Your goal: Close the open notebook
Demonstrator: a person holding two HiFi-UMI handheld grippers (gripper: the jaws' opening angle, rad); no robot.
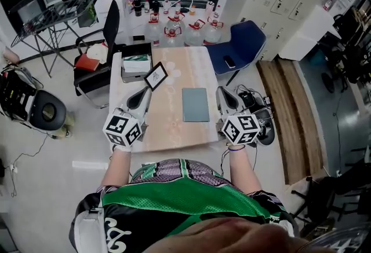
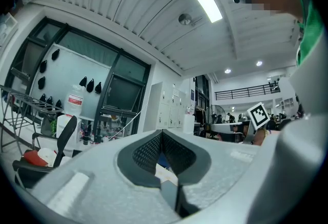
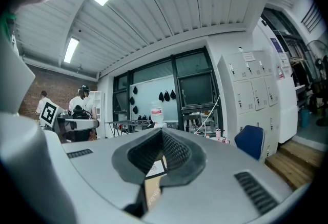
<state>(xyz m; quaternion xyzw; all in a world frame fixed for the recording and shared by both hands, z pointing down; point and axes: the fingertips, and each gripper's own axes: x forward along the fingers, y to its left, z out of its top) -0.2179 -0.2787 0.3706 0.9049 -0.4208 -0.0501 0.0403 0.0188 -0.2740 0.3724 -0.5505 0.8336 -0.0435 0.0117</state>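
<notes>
Right tool clenched on nothing, just beside the right long edge of the notebook, so nearer by far. Left tool likewise clenched and empty, well apart at the left edge of the surface. Notebook flat, right of the surface's middle, long axis from near edge to far edge, seemingly closed already. Marker card propped toward the far left; box at the far left corner. Nothing between right tool and notebook

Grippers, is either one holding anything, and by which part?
Nothing is held: the left gripper and right gripper have jaws together, both empty, clear of the notebook.
</notes>
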